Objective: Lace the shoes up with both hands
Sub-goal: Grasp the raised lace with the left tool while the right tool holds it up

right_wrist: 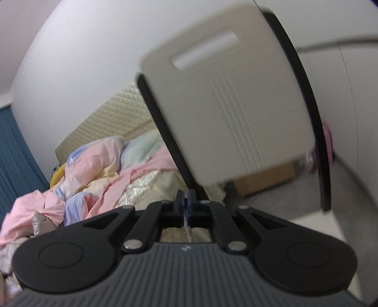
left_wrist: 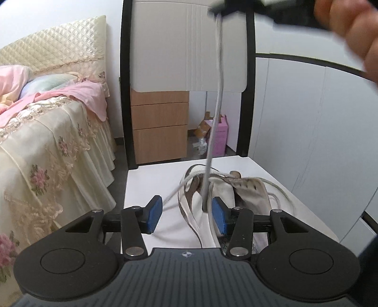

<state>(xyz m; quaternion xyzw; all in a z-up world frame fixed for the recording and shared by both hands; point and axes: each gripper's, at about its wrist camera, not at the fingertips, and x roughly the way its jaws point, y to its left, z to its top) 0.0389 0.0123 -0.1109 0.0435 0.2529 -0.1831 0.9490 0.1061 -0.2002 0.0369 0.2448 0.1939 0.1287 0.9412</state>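
While the right gripper (right_wrist: 186, 202) has its fingers squeezed tight on the white lace (left_wrist: 218, 99), the lace runs from them down to the shoe (left_wrist: 212, 200) below. The left gripper (left_wrist: 186, 213) has its blue fingers (left_wrist: 154, 212) partly apart with nothing pinched, and the lace hangs just inside the right one. The white shoe lies on the white counter (left_wrist: 151, 184), just past those fingers.

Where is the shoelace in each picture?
Left wrist view: the lace runs from the shoe up the middle to the right gripper at the top.
Right wrist view: only a short bit shows, pinched between that gripper's shut fingers, low in the middle.
Shared landmark: the white chair back.
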